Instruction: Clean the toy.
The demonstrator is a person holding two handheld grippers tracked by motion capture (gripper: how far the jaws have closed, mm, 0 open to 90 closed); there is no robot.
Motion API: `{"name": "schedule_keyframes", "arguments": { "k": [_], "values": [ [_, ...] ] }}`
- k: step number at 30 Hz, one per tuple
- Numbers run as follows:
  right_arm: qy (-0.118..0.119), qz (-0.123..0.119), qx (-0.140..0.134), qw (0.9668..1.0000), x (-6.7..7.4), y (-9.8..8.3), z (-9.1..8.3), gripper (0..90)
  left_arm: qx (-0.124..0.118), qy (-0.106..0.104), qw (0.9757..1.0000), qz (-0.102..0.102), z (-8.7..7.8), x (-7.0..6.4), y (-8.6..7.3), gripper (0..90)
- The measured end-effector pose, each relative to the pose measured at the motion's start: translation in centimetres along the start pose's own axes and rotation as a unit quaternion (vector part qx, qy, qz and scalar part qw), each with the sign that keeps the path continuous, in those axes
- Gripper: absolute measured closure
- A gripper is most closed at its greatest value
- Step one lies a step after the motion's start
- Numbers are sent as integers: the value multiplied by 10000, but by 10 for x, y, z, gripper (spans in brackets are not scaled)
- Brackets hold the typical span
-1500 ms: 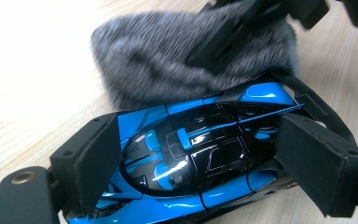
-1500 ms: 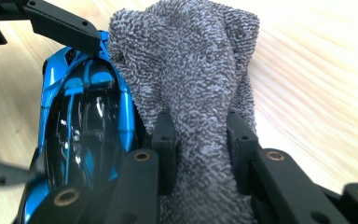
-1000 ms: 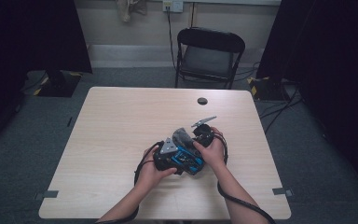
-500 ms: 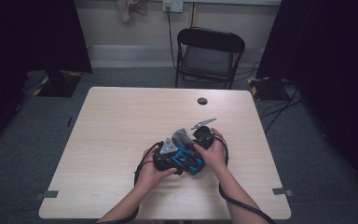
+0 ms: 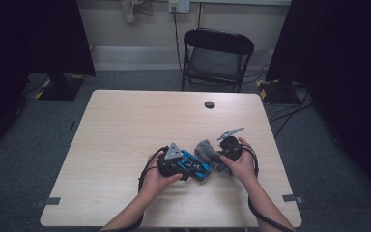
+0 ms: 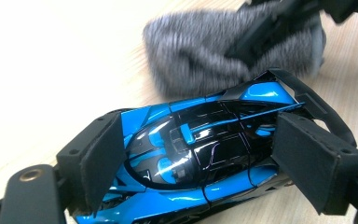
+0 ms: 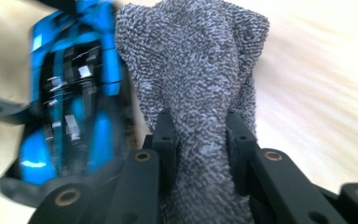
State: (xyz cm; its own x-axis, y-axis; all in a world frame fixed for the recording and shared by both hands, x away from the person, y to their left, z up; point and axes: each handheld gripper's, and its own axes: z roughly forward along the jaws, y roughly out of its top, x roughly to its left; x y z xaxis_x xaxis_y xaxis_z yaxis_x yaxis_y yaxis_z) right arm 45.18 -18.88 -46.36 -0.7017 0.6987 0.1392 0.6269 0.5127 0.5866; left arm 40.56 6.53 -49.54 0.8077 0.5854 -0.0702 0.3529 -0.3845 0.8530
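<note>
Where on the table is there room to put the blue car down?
The whole far half of the table is bare wood, apart from the small black round thing near the far edge. The left side is bare too. It gets crowded near the person, where the toy car, grey cloth and both hands bunch together.

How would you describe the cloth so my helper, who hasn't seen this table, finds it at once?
On the wooden table, look near the front edge, between the two hands. Beside the blue-and-black toy car sits a grey terry cloth, pinched in the right gripper: the soft, fuzzy item there.
</note>
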Motion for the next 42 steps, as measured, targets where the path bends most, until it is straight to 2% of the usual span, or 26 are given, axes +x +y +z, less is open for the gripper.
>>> {"name": "schedule_keyframes", "arguments": {
  "k": [2, 5, 6, 9, 10, 12, 13, 15, 16, 17, 20, 21, 23, 24, 25, 31, 38, 42],
  "values": [
    [-152, 101, -94, 9998, -8, 1, -6, 720, -10, 9, 10000, -8, 0, 0, 0, 169],
    [-237, 235, -224, 9992, -14, 7, -10, 721, -9, 6, 10000, -7, 0, 0, 0, 169],
    [-321, 241, -334, 9986, -16, 15, -10, 720, -6, 6, 10000, -8, 0, 0, 0, 169],
    [-346, 222, -355, 9985, -14, 24, -6, 720, 18, -3, 10000, 2, 0, 0, 1, 172],
    [-393, 148, -366, 9984, -10, 33, 2, 720, 17, -22, 10000, 8, 0, 1, 0, 174],
    [-362, 122, -359, 9986, -7, 38, 7, 719, 7, -25, 10000, 14, -1, 1, 0, 176],
    [-319, 140, -416, 9985, -1, 44, 16, 718, 0, -36, 10000, 14, -1, 1, 0, 179],
    [-276, 170, -440, 9985, 2, 47, 21, 718, -5, -42, 10000, 9, -1, 2, 0, 180],
    [-235, 161, -446, 9986, 8, 53, 30, 717, -20, -46, 10000, 4, -1, 2, -1, 180],
    [-235, 161, -446, 9986, 8, 53, 30, 717, -20, -46, 10000, 4, -1, 2, -1, 181],
    [-141, 92, -369, 9992, 17, 61, 44, 716, -11, -39, 10000, 5, -1, 1, 0, 180],
    [14, 64, -389, 9992, 22, 63, 50, 714, -13, -40, 10000, 6, -1, 1, 0, 180],
    [85, 27, -363, 9993, 25, 64, 52, 713, -6, -39, 10000, 2, -1, 1, 0, 180],
    [56, -129, -287, 9995, 30, 64, 56, 713, -6, -44, 10000, 2, -1, 1, 0, 180],
    [53, -180, -226, 9996, 31, 64, 57, 713, -6, -44, 10000, 2, -1, 1, 0, 180],
    [141, -130, -149, 9997, 26, 57, 54, 713, -9, -38, 10000, -4, 0, 1, 0, 180],
    [298, -213, -112, 9993, 20, 49, 49, 712, 5, -49, 10000, -5, 0, 1, 0, 180],
    [304, -252, -79, 9992, 18, 46, 46, 712, 15, -50, 10000, 11, -1, 1, 0, 180]
  ]
}}
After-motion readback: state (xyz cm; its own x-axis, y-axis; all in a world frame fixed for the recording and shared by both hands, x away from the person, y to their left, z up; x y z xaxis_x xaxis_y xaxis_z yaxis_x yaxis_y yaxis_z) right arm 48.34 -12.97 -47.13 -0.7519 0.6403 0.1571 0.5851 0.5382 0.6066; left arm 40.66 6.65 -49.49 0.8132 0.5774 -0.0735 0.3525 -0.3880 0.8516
